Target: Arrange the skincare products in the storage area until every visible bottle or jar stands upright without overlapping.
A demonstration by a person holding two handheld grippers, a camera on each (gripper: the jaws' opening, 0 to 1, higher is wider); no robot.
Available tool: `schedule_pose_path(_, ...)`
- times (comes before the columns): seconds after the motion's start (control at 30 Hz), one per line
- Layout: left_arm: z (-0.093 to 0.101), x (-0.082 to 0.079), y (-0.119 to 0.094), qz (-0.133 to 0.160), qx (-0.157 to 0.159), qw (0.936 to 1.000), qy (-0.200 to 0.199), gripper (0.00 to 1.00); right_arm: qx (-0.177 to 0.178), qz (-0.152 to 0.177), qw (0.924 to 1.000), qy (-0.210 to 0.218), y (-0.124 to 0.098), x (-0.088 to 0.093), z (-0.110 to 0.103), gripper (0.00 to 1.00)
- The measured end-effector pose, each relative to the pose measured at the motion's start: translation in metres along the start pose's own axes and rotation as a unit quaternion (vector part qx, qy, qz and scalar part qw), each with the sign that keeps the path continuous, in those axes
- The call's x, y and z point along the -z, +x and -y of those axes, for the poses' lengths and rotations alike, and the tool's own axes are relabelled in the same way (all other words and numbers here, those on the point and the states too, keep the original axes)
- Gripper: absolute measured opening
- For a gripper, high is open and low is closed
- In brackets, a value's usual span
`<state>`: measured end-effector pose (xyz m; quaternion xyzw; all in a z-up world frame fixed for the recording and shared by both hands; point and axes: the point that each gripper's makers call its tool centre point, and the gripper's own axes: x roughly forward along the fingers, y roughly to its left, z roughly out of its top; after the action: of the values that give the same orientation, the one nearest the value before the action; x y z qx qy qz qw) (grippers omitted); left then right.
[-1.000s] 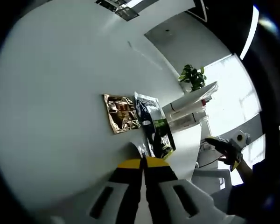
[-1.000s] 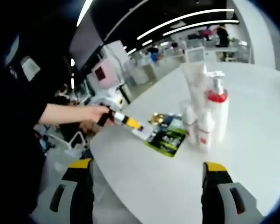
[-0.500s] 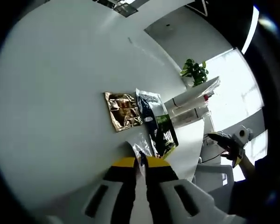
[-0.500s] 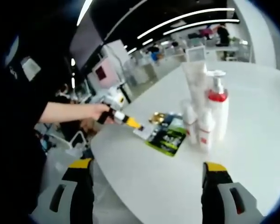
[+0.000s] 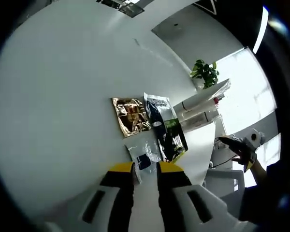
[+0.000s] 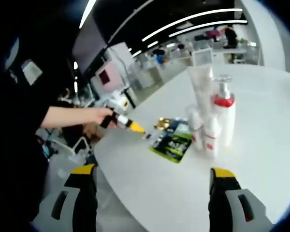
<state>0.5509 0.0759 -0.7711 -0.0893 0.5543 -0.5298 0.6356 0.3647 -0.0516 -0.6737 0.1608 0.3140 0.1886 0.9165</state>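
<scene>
Brightness: my left gripper view is reading bright, the white table (image 5: 53, 111) glowing evenly.
Glare: a window (image 5: 241, 92) at right is blowing out.
Ceiling strips (image 6: 183, 24): they are streaking across my darker right gripper view.
Blur: the background is softening; fisheye edges are bending.

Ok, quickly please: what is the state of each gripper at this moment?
Left gripper: open a little, holding nothing; its tips sit at the edge of the clear sachet.
Right gripper: wide open, empty, away from the bottles.
</scene>
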Motion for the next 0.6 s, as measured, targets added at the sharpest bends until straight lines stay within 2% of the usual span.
schedule_pose_path(0.27, 0.001, -0.001, -0.002, 0.002, -0.006, 1.0000, 0.007, 0.17, 0.008, 0.005, 1.0000, -0.001, -0.002, -0.001, 0.002, 0.99)
schedule_pose_path(0.43, 0.004, -0.001, -0.005, 0.005, -0.012, 0.9997, 0.020, 0.28, 0.017, 0.009, 0.9998, -0.001, -0.004, -0.002, 0.006, 0.99)
schedule_pose_path(0.6, 0.010, 0.000, -0.011, 0.009, -0.015, 0.9994, 0.028, 0.34, 0.019, 0.013, 0.9997, -0.006, -0.008, -0.004, 0.004, 0.99)
